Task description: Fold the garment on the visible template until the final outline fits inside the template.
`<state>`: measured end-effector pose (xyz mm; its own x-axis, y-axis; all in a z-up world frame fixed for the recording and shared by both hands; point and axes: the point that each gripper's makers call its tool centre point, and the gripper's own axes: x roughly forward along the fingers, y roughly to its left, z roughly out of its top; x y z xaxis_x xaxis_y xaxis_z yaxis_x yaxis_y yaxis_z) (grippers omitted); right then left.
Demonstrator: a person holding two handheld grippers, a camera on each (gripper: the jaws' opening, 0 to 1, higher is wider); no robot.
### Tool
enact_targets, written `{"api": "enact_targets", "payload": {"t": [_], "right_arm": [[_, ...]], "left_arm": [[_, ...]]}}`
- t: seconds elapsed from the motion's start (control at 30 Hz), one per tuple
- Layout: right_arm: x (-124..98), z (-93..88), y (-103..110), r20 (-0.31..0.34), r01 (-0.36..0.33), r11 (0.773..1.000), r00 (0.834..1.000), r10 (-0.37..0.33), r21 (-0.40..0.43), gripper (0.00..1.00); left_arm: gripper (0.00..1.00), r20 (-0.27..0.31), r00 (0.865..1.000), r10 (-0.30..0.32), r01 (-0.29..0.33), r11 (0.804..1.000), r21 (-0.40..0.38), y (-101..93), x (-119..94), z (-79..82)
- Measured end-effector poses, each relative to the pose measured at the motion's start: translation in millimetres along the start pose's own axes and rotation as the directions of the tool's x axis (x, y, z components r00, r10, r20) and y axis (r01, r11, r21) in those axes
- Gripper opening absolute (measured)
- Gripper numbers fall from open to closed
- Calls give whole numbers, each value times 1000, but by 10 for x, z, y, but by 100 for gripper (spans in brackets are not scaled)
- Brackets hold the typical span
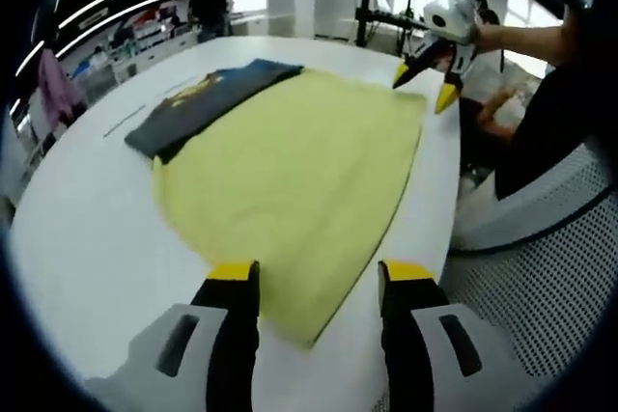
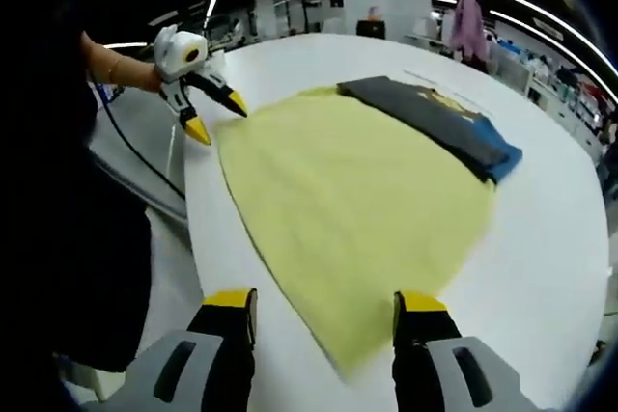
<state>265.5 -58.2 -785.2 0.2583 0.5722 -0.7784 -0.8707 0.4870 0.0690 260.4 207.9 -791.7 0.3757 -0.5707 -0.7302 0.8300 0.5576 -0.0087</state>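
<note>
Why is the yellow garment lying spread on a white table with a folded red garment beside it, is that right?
Not quite: the folded garment is dark grey and blue, not red, as the right gripper view shows. The yellow garment does lie spread on the white table.

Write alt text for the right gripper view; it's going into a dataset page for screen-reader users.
A yellow garment lies spread flat on a white table, with the right gripper open over its near corner. The left gripper, also open, hovers at the far corner, and a folded dark garment lies along the yellow one's far-right edge.
</note>
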Motion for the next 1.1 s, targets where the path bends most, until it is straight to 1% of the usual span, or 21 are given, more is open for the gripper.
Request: {"api": "enact_targets", "payload": {"t": [0.1,0.27,0.37,0.4,0.47,0.57,0.67,0.73,0.8,0.93,1.03,1.1], "right_arm": [[8,-37,-18,-14,8,1000,1000,-8,-15,50],[36,-120,-43,-48,22,999,999,-24,-37,48],[46,-146,-33,-58,16,999,998,-18,-41,41],[52,-153,-31,-60,14,999,998,-17,-40,40],[64,-169,-36,-65,17,999,998,-19,-39,39],[73,-175,-50,-70,24,998,997,-28,-60,37],[72,-180,-82,-73,33,997,997,-38,-69,33],[70,-182,-108,-76,40,996,996,-47,-83,31],[74,-177,-106,-76,38,996,996,-44,-80,30],[74,-171,-116,-67,44,996,997,-49,-79,29],[75,-160,-140,-52,58,996,997,-62,-69,22],[78,-157,-164,-45,69,995,996,-72,-68,16]], "left_arm": [[43,-14,1000,2,-2,1000,18,1,4,-25],[41,-29,1000,8,-7,1000,26,7,7,-70],[39,-48,999,15,-12,997,71,-5,12,-106],[39,-36,999,14,-11,998,65,1,9,-89],[37,-33,999,10,-9,999,51,-1,7,-84],[35,-26,1000,11,-10,999,50,10,8,-73],[29,-18,1000,13,-12,999,39,42,7,-58],[28,-13,1000,10,-9,999,32,35,19,-50],[25,-13,1000,10,-9,999,43,28,16,-49],[15,-19,1000,1,0,999,52,-9,33,-45],[10,-20,1000,16,-15,999,38,24,35,-46],[7,-21,999,29,-29,999,21,60,35,-43]]}}
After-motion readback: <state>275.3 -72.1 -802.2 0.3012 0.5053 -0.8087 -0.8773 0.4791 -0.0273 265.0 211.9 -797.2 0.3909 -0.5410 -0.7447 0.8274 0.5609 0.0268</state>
